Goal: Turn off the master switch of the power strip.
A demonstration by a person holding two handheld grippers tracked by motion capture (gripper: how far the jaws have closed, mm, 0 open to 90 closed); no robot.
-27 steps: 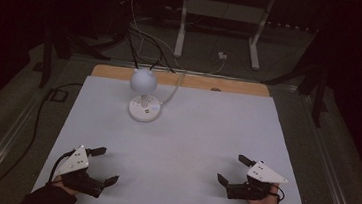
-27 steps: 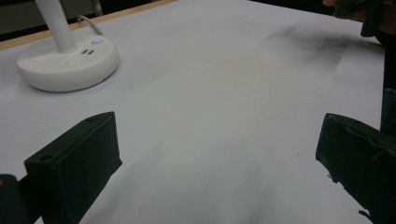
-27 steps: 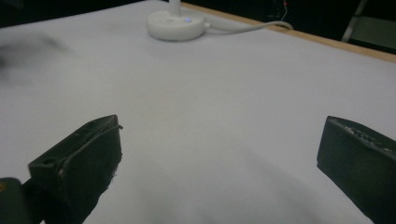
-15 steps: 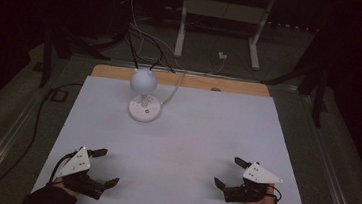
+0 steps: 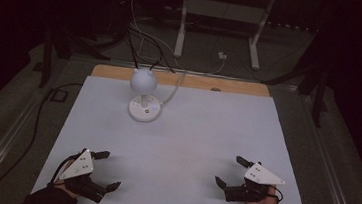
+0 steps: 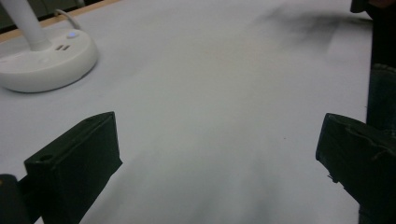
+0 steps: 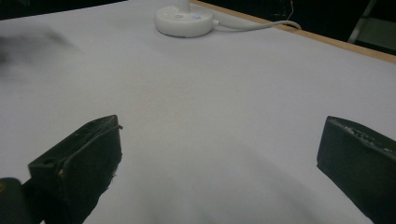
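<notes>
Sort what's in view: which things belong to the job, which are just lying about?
In play:
- lamp, the one thing on the table, far left of centre
- left claw, open, empty
- right claw, open, empty

Lying about:
- cables on the floor behind the table
- white stand further back
- wooden strip along the table's far edge

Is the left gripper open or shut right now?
Open. The left gripper has its jaws spread wide over the bare table, nothing between them.
</notes>
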